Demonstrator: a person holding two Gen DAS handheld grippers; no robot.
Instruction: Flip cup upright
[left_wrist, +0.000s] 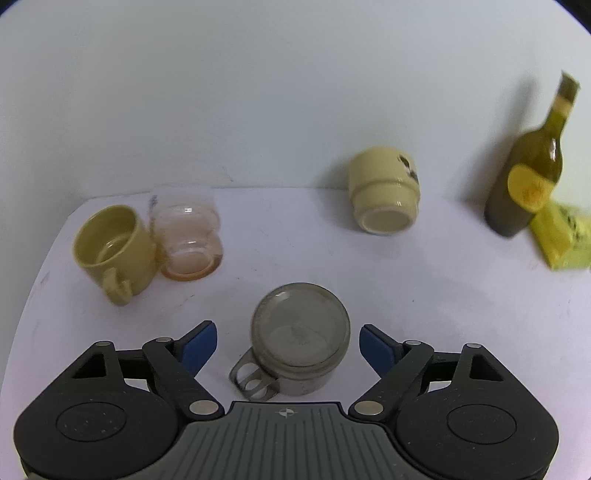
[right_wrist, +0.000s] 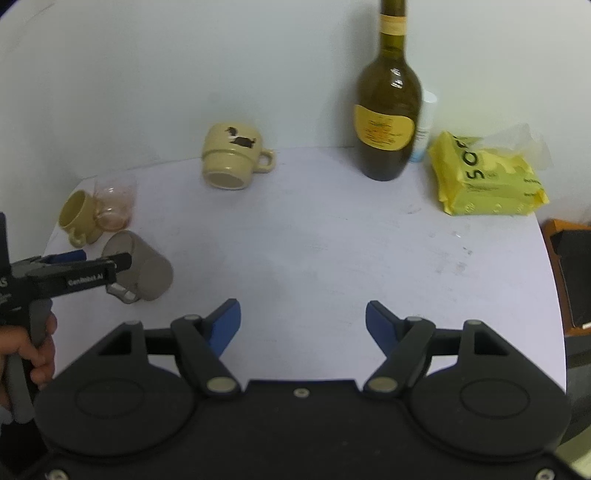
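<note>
A grey glass cup (left_wrist: 300, 332) with a handle sits upside down on the white table, base up, between the blue pads of my open left gripper (left_wrist: 288, 345); the pads do not touch it. In the right wrist view the same cup (right_wrist: 146, 266) looks tilted, with the left gripper (right_wrist: 86, 258) around it. A cream mug with a dark figure (left_wrist: 384, 192) (right_wrist: 232, 157) stands upside down at the back. My right gripper (right_wrist: 303, 325) is open and empty over bare table.
An upright olive mug (left_wrist: 110, 247) and a pinkish glass (left_wrist: 188, 240) stand together at the left. A dark wine bottle (right_wrist: 388, 110), a white bottle (right_wrist: 424, 125) and a yellow wipes pack (right_wrist: 484, 177) stand at the back right. The table edge (right_wrist: 554, 280) runs along the right.
</note>
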